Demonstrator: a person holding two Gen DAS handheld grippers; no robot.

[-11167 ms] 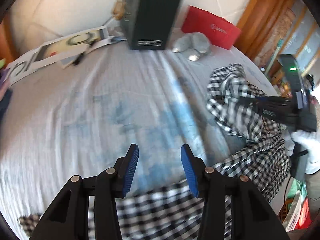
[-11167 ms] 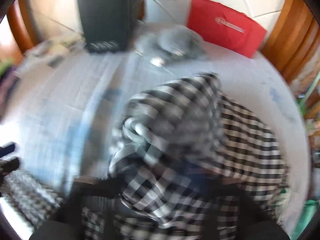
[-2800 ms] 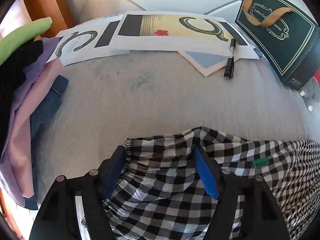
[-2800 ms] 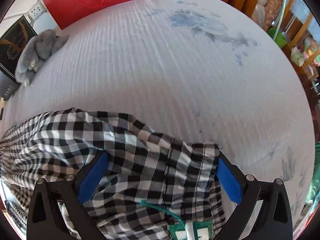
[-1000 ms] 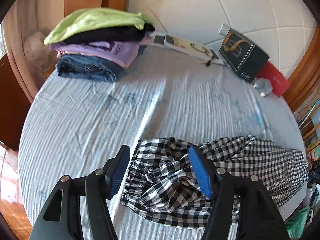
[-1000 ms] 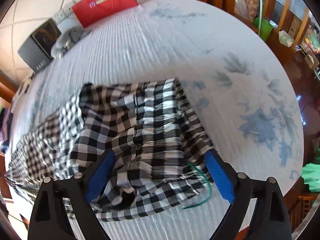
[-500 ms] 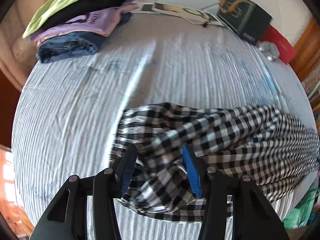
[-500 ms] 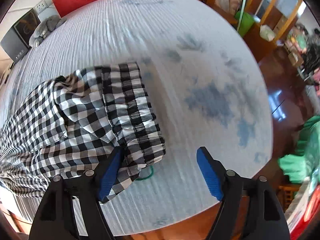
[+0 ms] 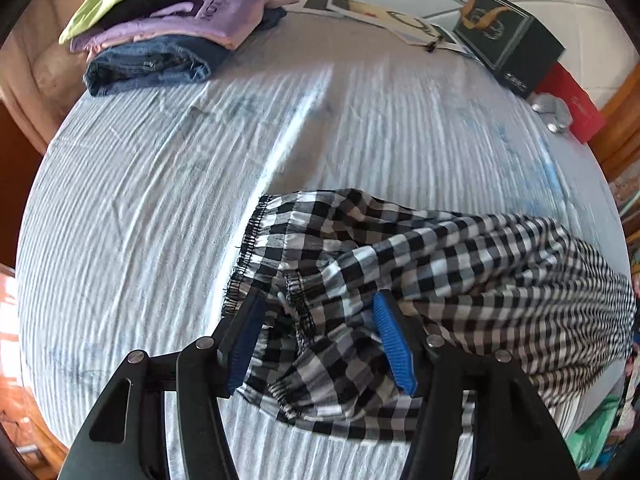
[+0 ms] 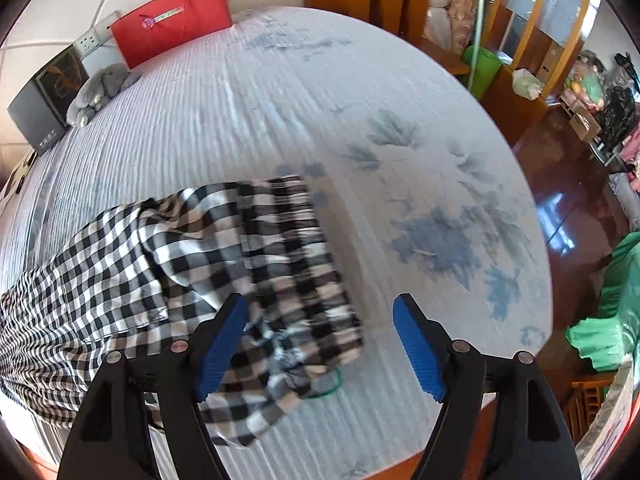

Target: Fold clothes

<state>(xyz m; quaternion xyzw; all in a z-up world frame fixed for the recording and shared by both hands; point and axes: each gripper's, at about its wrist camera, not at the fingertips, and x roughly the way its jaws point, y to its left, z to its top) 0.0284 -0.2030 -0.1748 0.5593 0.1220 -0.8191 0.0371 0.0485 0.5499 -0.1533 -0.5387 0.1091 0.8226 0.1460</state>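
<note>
Black-and-white checked trousers [image 9: 460, 264] lie crumpled across the near edge of a bed with a pale blue striped sheet [image 9: 160, 184]. My left gripper [image 9: 320, 344] is open, its blue pads on either side of the bunched cuff end, not pinching it. The waistband end of the trousers [image 10: 288, 248] with a green drawstring [image 10: 328, 392] shows in the right wrist view. My right gripper [image 10: 320, 344] is open above that end, its left pad over the cloth, its right pad over bare sheet [image 10: 420, 200].
A stack of folded clothes [image 9: 172, 28] sits at the bed's far left. Papers [image 9: 384, 16], a dark green box [image 9: 508, 48], a grey plush toy [image 10: 100, 88] and a red bag [image 10: 172, 20] line the headboard wall. Wooden floor [image 10: 568, 216] lies beyond the bed's right edge.
Both grippers have let go of the trousers and pulled back and up. In the last half second the left came a little closer to the cuff and the right swung slightly left.
</note>
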